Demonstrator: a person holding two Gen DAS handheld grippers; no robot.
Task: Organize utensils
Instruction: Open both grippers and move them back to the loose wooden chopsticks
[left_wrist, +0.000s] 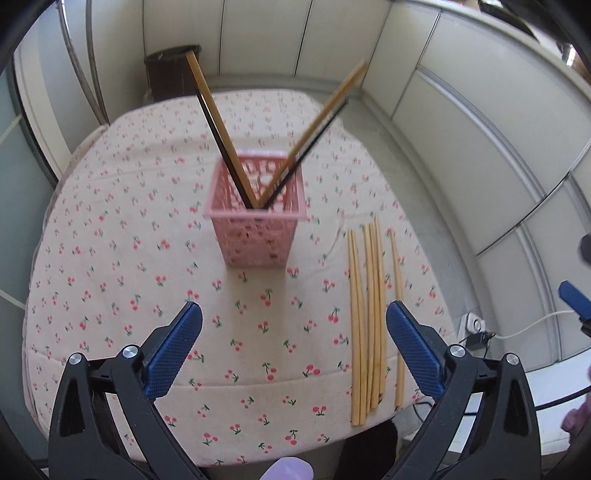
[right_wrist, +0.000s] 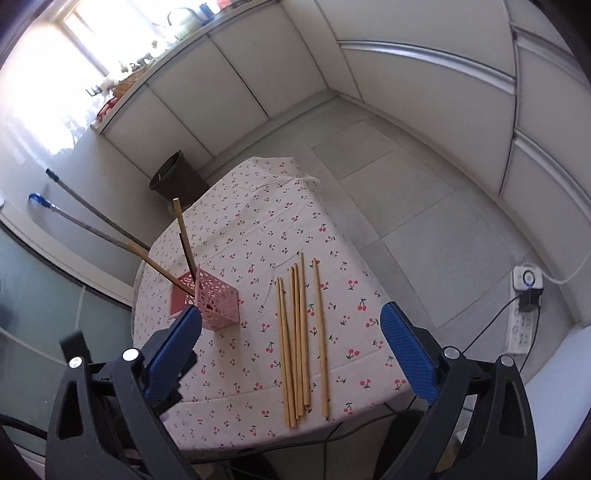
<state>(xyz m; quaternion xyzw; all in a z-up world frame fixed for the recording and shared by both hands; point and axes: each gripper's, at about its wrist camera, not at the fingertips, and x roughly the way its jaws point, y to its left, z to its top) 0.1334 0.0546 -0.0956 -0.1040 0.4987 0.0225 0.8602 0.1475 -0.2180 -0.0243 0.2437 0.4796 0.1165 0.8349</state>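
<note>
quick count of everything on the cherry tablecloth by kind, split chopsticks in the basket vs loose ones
pink basket: 1
chopsticks standing in the basket: 4, two leaning left, two leaning right
loose chopsticks lying on the tablecloth: 6, as far as the overlap lets me tell
total: 11 things, 10 of them chopsticks
</note>
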